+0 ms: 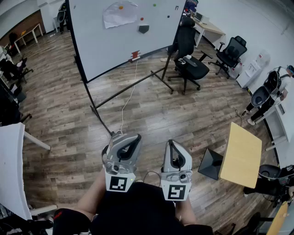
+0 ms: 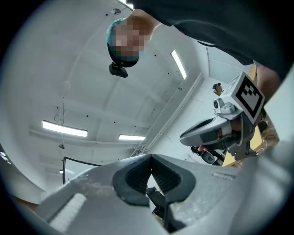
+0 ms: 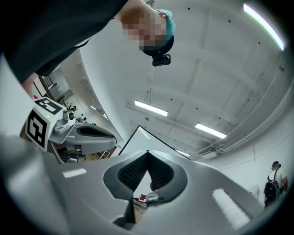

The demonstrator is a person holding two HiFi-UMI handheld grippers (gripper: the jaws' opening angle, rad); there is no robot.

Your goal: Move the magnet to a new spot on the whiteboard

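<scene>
The whiteboard stands on a wheeled frame at the far side of the room. Small round magnets sit on its upper part: an orange one on a sheet of paper, a red one and a green one. Both grippers are held close to the person's body, far from the board, and point up at the ceiling. The left gripper is shut with nothing between its pads. The right gripper is shut and empty too.
A black eraser clings to the board and a red object lies on its tray. A cord trails over the wood floor. Office chairs stand at right, a yellow table at near right and a white table at left.
</scene>
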